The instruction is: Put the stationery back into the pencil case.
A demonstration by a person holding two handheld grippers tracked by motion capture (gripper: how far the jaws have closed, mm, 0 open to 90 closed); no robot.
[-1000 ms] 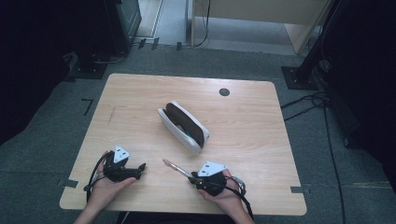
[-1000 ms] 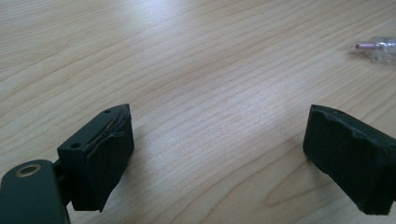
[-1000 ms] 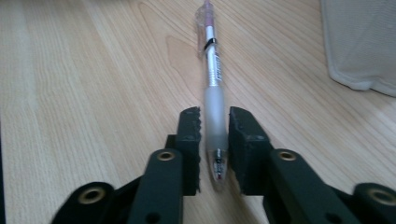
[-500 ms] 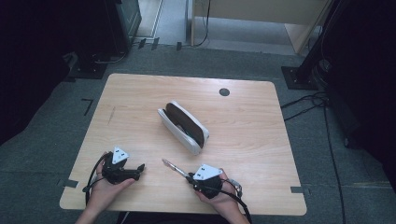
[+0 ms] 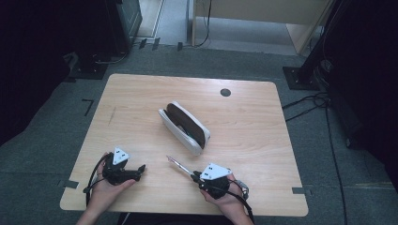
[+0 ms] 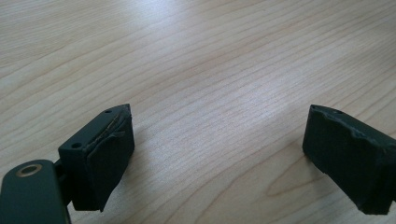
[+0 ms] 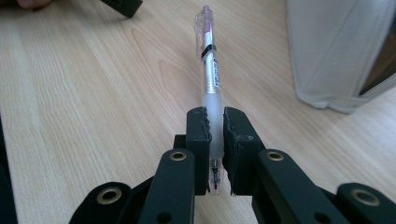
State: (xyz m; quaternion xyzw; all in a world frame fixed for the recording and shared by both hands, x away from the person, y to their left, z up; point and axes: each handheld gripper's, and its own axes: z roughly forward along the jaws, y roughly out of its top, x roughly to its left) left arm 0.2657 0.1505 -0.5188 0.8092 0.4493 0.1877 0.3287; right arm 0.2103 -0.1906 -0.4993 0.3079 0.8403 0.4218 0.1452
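Observation:
A clear pen [image 7: 209, 70] with a pinkish cap end lies along the wooden table [image 5: 253, 126], pointing away from my right gripper [image 7: 215, 116]. Its jaws have just been closing and now press on the pen's frosted grip. In the high view the right gripper [image 5: 195, 176] sits near the front edge with the pen [image 5: 178, 165] sticking out to the upper left. My left gripper [image 5: 140, 169] rests at the front left, its jaws wide apart over bare wood [image 6: 217, 135].
A white pencil case [image 5: 185, 124] with a dark open inside lies diagonally at the table's middle, and its white side [image 7: 336, 51] stands to the right of the pen. A small dark round hole [image 5: 225, 92] marks the far side. Cables trail from both grippers.
The right gripper has shifted only slightly with the pen between its jaws. The left hand has stayed where it was.

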